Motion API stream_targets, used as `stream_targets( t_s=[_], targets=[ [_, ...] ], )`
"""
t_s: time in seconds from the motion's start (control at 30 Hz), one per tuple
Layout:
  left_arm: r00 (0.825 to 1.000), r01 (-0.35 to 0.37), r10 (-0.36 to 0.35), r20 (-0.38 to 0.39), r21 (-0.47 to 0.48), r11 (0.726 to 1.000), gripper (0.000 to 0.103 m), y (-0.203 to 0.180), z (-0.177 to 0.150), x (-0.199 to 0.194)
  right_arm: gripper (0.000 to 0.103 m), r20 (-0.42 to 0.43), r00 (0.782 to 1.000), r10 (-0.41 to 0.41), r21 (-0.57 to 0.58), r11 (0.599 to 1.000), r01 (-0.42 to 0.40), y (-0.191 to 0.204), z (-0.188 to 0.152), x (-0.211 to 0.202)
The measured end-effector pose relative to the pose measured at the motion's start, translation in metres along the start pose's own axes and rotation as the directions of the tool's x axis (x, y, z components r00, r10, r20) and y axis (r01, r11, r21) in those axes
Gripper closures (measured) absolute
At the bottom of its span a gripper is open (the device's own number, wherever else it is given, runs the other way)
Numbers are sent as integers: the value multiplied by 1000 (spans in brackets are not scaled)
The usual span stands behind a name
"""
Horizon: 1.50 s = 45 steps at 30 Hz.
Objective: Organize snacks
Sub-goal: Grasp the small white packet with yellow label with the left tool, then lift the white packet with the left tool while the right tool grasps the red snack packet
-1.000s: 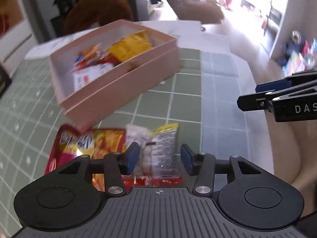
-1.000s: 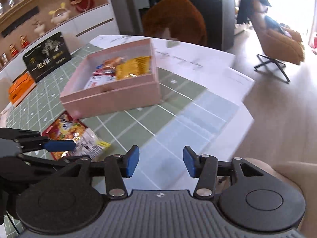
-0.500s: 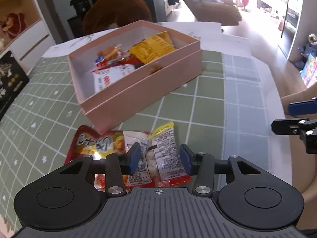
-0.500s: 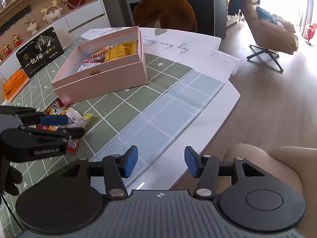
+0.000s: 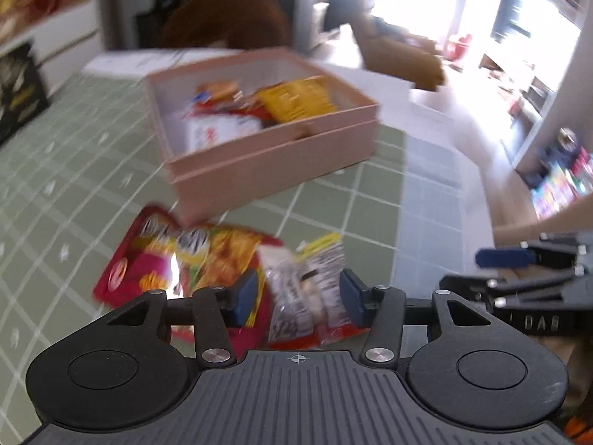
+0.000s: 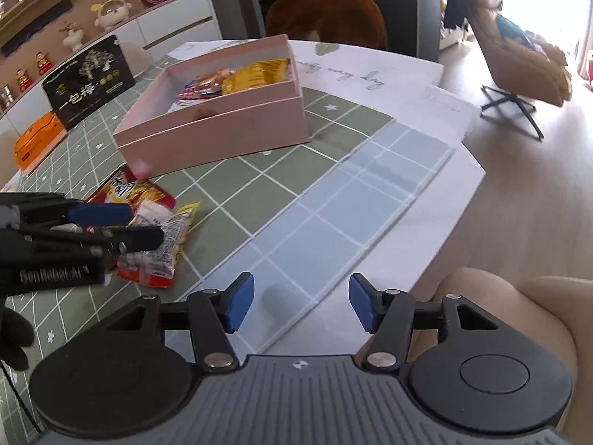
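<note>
Worktop edge: we see the worktop curve away on the right, its white rim giving way to wooden floor, with a tan cushioned seat close under the right hand-held gripper
Open room: the green and pale blue checked cloth lies bare between the pink box and the near edge, so we have free space there
Pink box: sits open toward the far side of the cloth, with yellow, orange and white packets inside; a black box and an orange box stand well apart on the left
Loose snacks: the red snack bag lies flat just in front of the box's near corner, and the clear packet rests partly on it
Left hand-held gripper: jaws have just been opening and stand apart, with the clear packet between the blue pads; we cannot tell whether either pad touches it, the view being blurred
Right hand-held gripper: jaws have been widening, stand apart over bare blue cloth, nothing between them
</note>
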<state>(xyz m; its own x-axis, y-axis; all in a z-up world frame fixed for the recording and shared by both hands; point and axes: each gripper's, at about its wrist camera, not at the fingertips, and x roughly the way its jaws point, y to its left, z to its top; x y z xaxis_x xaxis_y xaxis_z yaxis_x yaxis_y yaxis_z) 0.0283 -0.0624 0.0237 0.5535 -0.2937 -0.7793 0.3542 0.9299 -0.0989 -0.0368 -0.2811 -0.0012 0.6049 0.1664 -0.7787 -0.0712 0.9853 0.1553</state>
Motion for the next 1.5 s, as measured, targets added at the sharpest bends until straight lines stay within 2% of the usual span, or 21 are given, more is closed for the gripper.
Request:
stream_targets(
  t_s=[0.1, 0.27, 0.33, 0.47, 0.5, 0.57, 0.6, 0.7, 0.73, 0.8, 0.87, 0.97, 1.1, 1.17, 1.23, 1.27, 1.43, 1.5],
  targets=[
    [999, -10, 8, -41, -46, 999, 49, 0, 2, 7, 44, 9, 1000, 2, -15, 1000, -2, 2, -2, 3],
    [998, -6, 6, -57, 14, 1000, 45, -20, 7, 21, 42, 28, 1000, -7, -74, 997, 9, 11, -6, 6],
    [996, -4, 7, -84, 29, 1000, 37, -25, 7, 28, 37, 40, 999, -17, -109, 994, 22, 17, -9, 7],
    [995, -22, 29, -94, 78, 997, 33, -36, 8, 35, 27, 89, 994, -56, -195, 978, 73, 31, -21, 8],
    [995, -28, 36, -91, 93, 995, 34, -38, 8, 36, 25, 96, 994, -54, -197, 978, 72, 32, -23, 7],
    [996, -27, 35, -86, 91, 995, 41, -36, 8, 35, 22, 90, 995, -31, -180, 983, 47, 30, -24, 8],
    [996, -10, 15, -85, 63, 998, 46, -32, 7, 31, 20, 86, 996, -24, -176, 984, 39, 29, -23, 8],
    [998, 41, -44, -49, -53, 998, 47, -8, -4, 7, 20, 53, 999, -12, -199, 980, 22, 29, -18, 7],
    [999, 36, -38, -26, -85, 996, 47, 1, -9, -4, 20, 49, 999, 9, -196, 981, 0, 28, -15, 5],
    [1000, -23, 23, 1, -143, 989, 47, 19, -21, -22, 20, 54, 997, 57, -194, 980, -45, 30, -8, 1],
    [997, -69, 75, 16, -227, 971, 47, 43, -30, -37, 20, 43, 992, 118, -211, 972, -106, 38, 4, 2],
    [992, -112, 128, 22, -349, 930, 47, 77, -42, -54, 20, -6, 975, 224, -276, 936, -217, 67, 27, 13],
    [989, -133, 150, 2, -454, 881, 47, 110, -60, -64, 20, -32, 950, 312, -317, 898, -305, 111, 55, 40],
    [990, -122, 140, 2, -475, 871, 47, 118, -67, -67, 20, -92, 937, 338, -287, 892, -350, 130, 68, 64],
    [991, -110, 130, 6, -497, 861, 47, 124, -73, -69, 19, -169, 915, 367, -264, 877, -401, 147, 76, 86],
    [992, -105, 126, 7, -508, 855, 47, 127, -75, -71, 18, -171, 918, 359, -275, 877, -394, 155, 76, 91],
    [994, -93, 112, 3, -543, 835, 47, 131, -81, -68, 7, -127, 961, 247, -450, 849, -278, 189, 65, 99],
    [994, -90, 110, 3, -544, 834, 47, 132, -81, -67, 3, -108, 968, 229, -485, 838, -252, 193, 62, 104]
  ],
)
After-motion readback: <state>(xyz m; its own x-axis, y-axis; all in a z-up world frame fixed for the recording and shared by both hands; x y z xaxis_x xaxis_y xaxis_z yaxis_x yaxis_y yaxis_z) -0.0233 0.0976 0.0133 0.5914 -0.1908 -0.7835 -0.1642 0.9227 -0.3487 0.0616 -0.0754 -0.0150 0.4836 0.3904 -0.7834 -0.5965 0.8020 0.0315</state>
